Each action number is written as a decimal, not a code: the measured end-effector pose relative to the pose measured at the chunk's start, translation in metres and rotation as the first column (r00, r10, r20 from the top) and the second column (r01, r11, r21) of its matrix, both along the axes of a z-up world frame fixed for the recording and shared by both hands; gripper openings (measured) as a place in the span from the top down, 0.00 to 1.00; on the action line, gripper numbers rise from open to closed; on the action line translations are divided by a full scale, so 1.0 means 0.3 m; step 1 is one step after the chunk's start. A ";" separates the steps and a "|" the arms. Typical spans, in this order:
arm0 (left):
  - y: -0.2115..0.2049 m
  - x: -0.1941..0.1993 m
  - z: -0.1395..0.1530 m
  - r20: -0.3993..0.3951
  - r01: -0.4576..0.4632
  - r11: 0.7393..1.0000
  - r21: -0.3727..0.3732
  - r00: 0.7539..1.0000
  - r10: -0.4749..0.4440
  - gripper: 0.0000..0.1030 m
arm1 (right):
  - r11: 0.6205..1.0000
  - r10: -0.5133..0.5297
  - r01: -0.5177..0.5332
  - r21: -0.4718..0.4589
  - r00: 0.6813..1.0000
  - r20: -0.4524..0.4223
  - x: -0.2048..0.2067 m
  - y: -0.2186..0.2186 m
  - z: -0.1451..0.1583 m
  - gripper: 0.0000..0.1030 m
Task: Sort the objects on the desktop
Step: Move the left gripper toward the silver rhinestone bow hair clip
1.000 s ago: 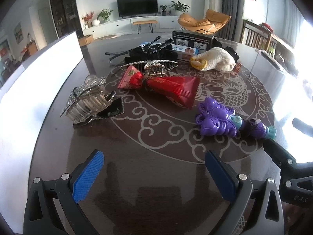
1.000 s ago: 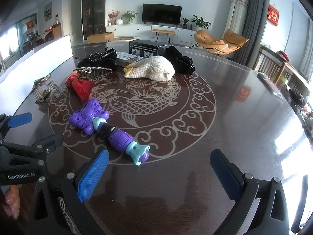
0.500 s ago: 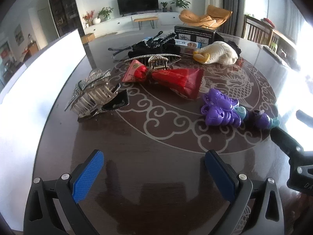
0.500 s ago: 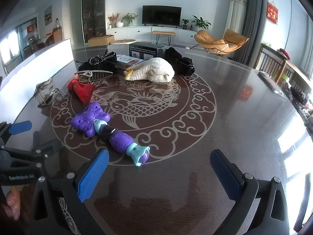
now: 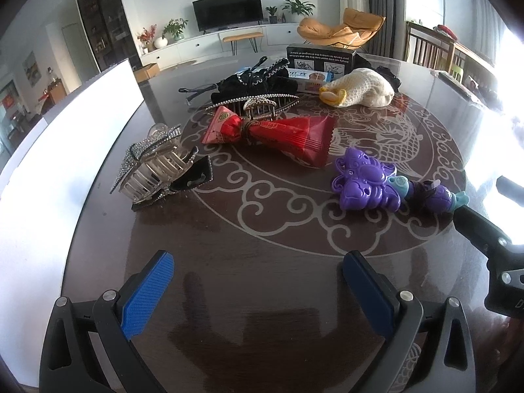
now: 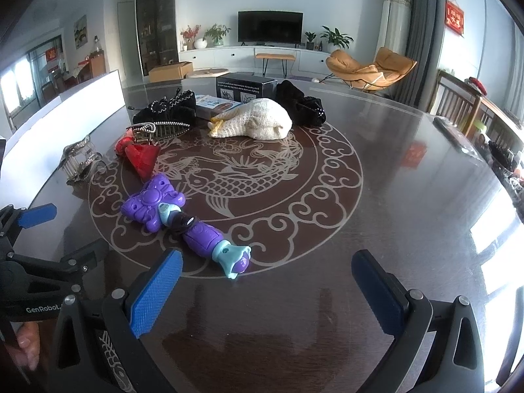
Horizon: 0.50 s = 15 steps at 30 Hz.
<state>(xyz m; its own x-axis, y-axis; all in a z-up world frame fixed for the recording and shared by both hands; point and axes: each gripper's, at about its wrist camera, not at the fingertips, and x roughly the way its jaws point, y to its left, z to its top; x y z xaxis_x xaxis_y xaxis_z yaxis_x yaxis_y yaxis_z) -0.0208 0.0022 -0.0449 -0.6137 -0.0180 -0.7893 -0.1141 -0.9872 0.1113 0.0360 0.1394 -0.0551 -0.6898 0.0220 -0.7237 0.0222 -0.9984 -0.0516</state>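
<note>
Both grippers hover open and empty over the near edge of a dark round table [image 5: 262,294]. Ahead of my left gripper [image 5: 258,271] lie a silver rhinestone hair claw [image 5: 154,167], a red wrapped packet [image 5: 281,132] and a purple butterfly toy wand [image 5: 370,185]. From my right gripper [image 6: 267,268] the same purple wand [image 6: 183,219] lies just beyond the left fingertip, with the red packet [image 6: 140,155] and silver claw [image 6: 78,160] farther left. A cream knitted duck [image 6: 258,124], a long rhinestone clip [image 6: 157,129] and black hair accessories [image 6: 170,108] sit at the back.
A black box [image 6: 245,90] and a small flat carton [image 6: 213,104] stand at the table's far side. A white board [image 5: 65,150] borders the left edge. A remote [image 6: 455,137] lies at the far right. The right half of the table [image 6: 409,196] is bare.
Both grippers have drawn back slightly and tilted; the objects appear a little farther up the left view. Nothing on the table has moved and both grippers stay open.
</note>
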 end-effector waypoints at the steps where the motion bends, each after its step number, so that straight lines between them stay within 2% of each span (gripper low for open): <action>1: 0.000 0.000 0.000 0.000 0.000 1.000 0.000 1.000 0.000 0.00 | 1.000 0.001 -0.001 0.002 1.000 0.001 -0.001 0.001 -0.001 0.00; 15: 0.002 0.000 -0.001 0.005 0.011 1.000 0.010 1.000 -0.011 0.00 | 1.000 -0.003 0.003 0.022 1.000 0.009 -0.005 -0.006 -0.006 0.00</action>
<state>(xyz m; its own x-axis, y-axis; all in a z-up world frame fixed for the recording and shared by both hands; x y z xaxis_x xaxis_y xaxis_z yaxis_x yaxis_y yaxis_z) -0.0207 0.0029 -0.0452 -0.6100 -0.0036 -0.7924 -0.1254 -0.9870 0.1010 0.0344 0.1378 -0.0570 -0.6830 0.0404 -0.7293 0.0195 -0.9971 -0.0735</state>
